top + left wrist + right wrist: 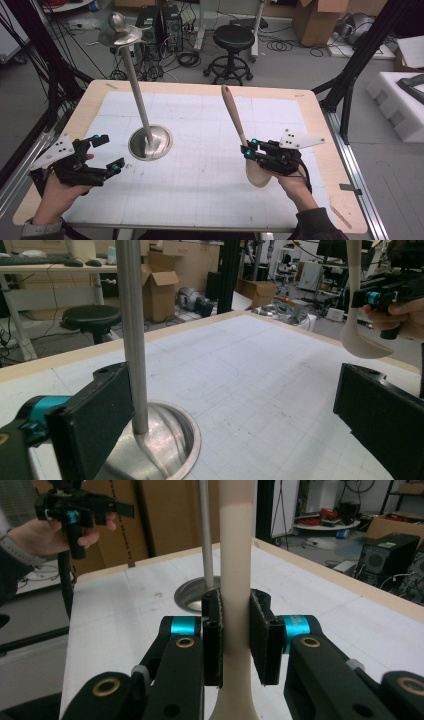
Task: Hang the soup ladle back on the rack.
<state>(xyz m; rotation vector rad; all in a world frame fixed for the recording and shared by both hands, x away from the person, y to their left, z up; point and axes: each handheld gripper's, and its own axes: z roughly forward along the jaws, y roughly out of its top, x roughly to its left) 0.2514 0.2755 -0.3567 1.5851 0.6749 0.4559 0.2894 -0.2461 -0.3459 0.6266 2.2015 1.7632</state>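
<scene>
At the left of the high view the left gripper [105, 153] is held in the person's left hand [60, 192] above the bench [90, 100], its jaws spread wide with nothing between them. Just to its right a metal stand [150, 142] rests on the white gridded mat [210, 175]: a round dished base from which a slim metal pole [137, 90] rises, tilted in this view, to a flat disc and a ball at its top. That top is seen in the high view alone; in the left gripper view the pole [131, 335] is cut off by the upper edge, but its foot is seen set into the shiny base [175, 440], close beside one of the open jaws. Farther right in the high view a pale wooden spoon [235, 117] is pinched by the right gripper [248, 148], held in the right hand [295, 187], with the handle pointing up and away and the bowl hanging below the jaws, off the mat. The grip is plainest in the right gripper view, where both pads are pressed flat against the spoon's neck [235, 580]. The spoon's bowl [362, 342] is shown from the side in the left gripper view. A black stool [231, 50] stands on the floor beyond the bench.
</scene>
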